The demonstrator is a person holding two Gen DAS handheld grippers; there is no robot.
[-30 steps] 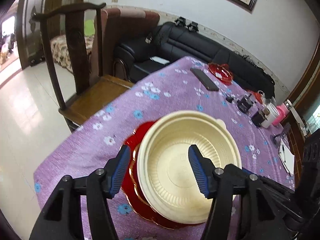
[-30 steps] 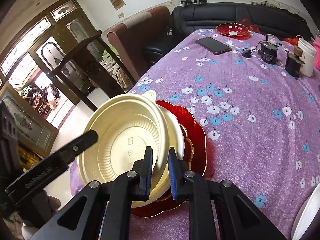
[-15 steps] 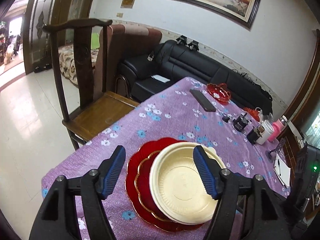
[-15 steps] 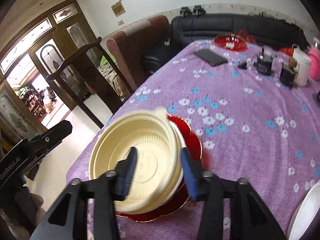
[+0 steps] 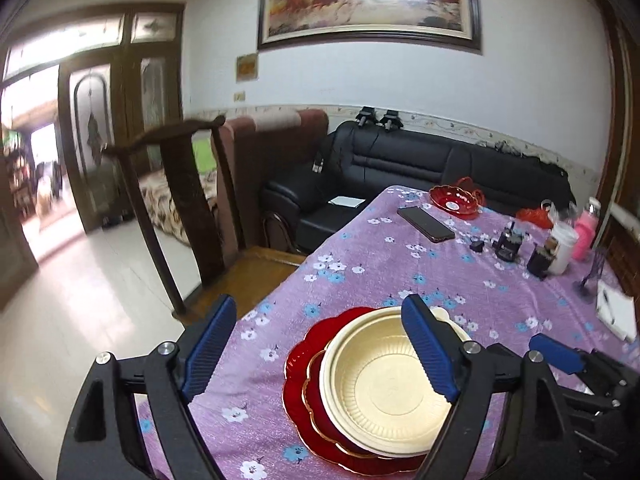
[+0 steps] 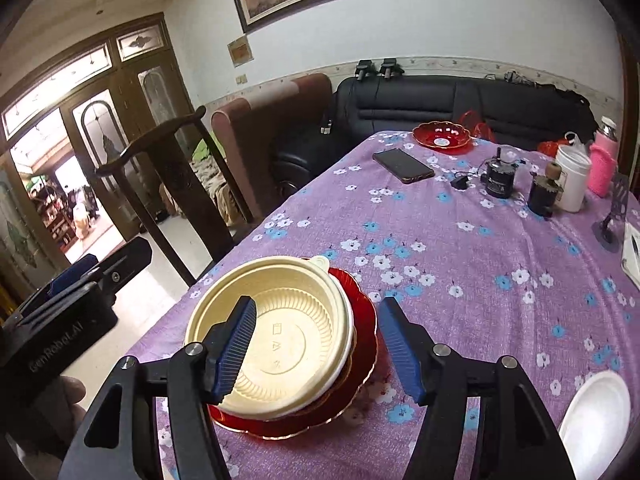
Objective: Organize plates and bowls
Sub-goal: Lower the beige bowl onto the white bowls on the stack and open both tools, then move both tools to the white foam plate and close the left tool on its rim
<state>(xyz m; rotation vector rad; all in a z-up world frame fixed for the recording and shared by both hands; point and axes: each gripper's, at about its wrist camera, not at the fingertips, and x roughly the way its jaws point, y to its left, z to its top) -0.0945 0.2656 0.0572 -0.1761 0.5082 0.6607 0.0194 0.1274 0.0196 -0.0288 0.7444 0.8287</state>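
Note:
A cream plastic bowl point(image 5: 384, 384) sits nested in another cream bowl on stacked red scalloped plates point(image 5: 304, 392) at the near corner of the purple flowered table. The stack also shows in the right wrist view, bowl point(image 6: 280, 332) on red plates point(image 6: 364, 344). My left gripper point(image 5: 320, 356) is open and empty, raised above and behind the stack. My right gripper point(image 6: 320, 348) is open and empty, its fingers either side of the bowl's near right rim, above it. A white plate point(image 6: 596, 412) lies at the right edge. A red dish point(image 6: 442, 137) sits at the far end.
A phone point(image 6: 402, 165), small dark jars point(image 6: 500, 180), a white cup point(image 6: 572, 178) and a pink bottle point(image 6: 604, 160) stand at the far right of the table. A dark wooden chair point(image 5: 180, 208) stands left of the table. A black sofa point(image 5: 420, 168) is behind.
My right gripper opened and let go of the cream bowl, which now rests on the stack. Both grippers pulled back and up from the stack.

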